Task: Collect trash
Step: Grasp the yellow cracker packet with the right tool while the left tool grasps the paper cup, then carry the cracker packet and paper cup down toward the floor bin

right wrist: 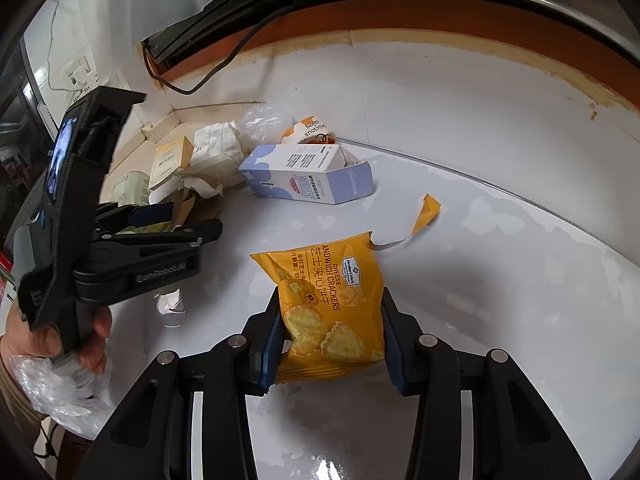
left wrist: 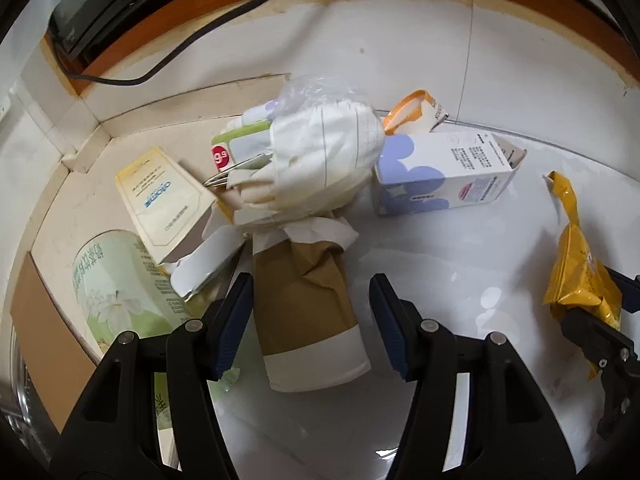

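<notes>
right gripper (right wrist: 328, 344) pinches a yellow cheese cracker packet (right wrist: 330, 304) above the white counter (right wrist: 500, 280). left gripper (left wrist: 312, 320) gapes around a brown-and-white paper cup (left wrist: 308, 312) stuffed with tissue, possibly touching one pad; the cup's base is partly hidden.

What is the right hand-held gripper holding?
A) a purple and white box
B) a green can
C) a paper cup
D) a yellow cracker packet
D: the right hand-held gripper has its pads pressed on both sides of the yellow cracker packet.
</notes>
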Available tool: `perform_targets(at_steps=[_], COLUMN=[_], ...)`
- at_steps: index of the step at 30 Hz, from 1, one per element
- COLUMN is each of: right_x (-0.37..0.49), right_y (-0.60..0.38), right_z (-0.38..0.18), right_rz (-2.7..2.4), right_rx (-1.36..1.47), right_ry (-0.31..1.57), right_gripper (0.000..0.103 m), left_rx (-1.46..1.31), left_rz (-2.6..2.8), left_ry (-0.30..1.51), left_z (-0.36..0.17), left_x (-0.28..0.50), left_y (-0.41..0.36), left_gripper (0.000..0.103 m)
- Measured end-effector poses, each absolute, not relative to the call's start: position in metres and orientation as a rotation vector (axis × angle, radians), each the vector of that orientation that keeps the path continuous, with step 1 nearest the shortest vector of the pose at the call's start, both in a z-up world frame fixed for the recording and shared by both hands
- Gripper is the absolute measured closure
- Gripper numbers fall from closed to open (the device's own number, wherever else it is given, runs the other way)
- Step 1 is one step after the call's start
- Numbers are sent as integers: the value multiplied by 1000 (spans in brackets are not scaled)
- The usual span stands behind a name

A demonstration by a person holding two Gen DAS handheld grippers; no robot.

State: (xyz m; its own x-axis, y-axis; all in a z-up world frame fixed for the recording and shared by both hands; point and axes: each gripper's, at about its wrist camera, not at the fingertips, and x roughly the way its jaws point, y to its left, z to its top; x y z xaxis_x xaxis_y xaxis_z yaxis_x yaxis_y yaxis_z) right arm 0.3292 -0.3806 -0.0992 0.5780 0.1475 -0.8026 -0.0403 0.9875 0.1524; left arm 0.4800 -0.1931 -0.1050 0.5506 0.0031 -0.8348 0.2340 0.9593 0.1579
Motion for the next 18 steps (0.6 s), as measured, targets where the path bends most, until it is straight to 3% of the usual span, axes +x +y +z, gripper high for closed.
perform_targets(at_steps=[5,18], right_x=[328,305], right_y=[-380,-377], right_z=[-98,-83], right_rz=[107,119], right_rx=[133,146], right_ry=[949,925], right_gripper=[60,60], left_rx=[249,258], left_rz=[-144,-258], left_ry=[999,964], left_z=[-105,-97], left_x=[483,432], left_y=[-192,-201], left_gripper=[58,59])
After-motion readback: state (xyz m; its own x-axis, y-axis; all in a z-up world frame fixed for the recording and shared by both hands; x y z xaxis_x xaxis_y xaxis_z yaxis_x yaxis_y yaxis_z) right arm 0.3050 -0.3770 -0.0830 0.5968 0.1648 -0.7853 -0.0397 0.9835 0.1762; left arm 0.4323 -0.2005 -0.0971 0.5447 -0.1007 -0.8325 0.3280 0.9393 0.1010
